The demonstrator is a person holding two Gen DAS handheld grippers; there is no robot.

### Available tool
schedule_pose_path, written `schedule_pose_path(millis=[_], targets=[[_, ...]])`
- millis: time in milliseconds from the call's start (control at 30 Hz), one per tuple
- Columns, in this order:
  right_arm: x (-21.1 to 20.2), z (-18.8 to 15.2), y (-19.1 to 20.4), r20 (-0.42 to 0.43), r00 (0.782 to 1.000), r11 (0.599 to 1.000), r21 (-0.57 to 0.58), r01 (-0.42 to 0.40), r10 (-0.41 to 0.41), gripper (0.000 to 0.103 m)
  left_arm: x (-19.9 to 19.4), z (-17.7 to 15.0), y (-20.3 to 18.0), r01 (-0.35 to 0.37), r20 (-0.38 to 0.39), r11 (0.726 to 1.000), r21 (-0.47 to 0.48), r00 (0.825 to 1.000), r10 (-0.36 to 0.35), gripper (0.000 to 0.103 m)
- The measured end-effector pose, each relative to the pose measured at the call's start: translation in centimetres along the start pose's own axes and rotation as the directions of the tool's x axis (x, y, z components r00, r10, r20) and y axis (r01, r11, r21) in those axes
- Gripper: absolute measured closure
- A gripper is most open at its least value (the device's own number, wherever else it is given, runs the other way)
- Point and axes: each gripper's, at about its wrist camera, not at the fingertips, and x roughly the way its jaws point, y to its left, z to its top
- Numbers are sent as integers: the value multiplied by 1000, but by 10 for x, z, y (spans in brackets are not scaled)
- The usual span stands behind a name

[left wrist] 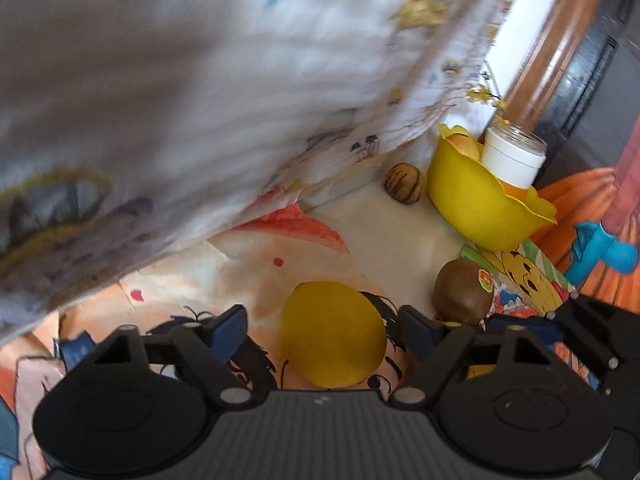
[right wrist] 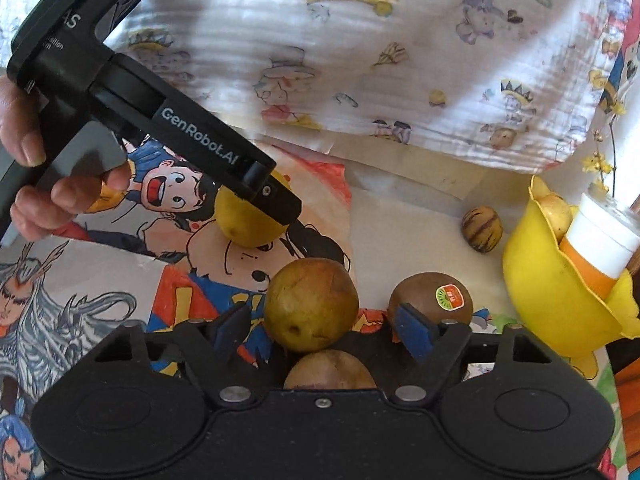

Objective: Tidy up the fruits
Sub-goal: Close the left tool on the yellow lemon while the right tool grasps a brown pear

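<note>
- Left tongs [left wrist: 322, 330] stand wide, with the lemon [left wrist: 333, 334] between the two blue pads [left wrist: 230, 330] and touching neither; from the left wrist view the fruit looks about centred, so closing evenly should seat it without rolling it off across the cartoon paper [left wrist: 248, 264].
- Beyond it sit a kiwi [left wrist: 464, 294], a striped fruit [left wrist: 404, 183] and the yellow bowl [left wrist: 476, 204], probably the goal; a white jar [left wrist: 514, 158] leans in the bowl, so I would drop the fruit on the free side.
- Right tongs [right wrist: 322, 330] also gape, empty, around a brownish pear [right wrist: 311, 305] in the right wrist view; a second brown fruit [right wrist: 330, 370] lies nearer the camera, and could get nudged.
</note>
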Motion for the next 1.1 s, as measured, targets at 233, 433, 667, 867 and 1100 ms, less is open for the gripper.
schedule_pose_path(millis=[233,433,667,867,1100], targets=[[8,0,-6,-2,1000,998,52,-20,20,31,7,-1,7,22,-15,998,-65,1000,-23,27],[15,0,-8,-15,999,996,87,-32,33,35,11,1,1,3,-21,997,-75,1000,-5,27],[17,1,-7,-8,998,993,103,-58,60,46,16,2,-4,-4,-36,997,-81,999,1,40],[16,-1,-10,6,998,989,135,-59,59,47,15,2,-1,0,-39,995,-98,999,-4,42],[4,0,-11,56,997,985,160,-63,54,48,-2,0,5,25,-12,992,-126,1000,-27,42]])
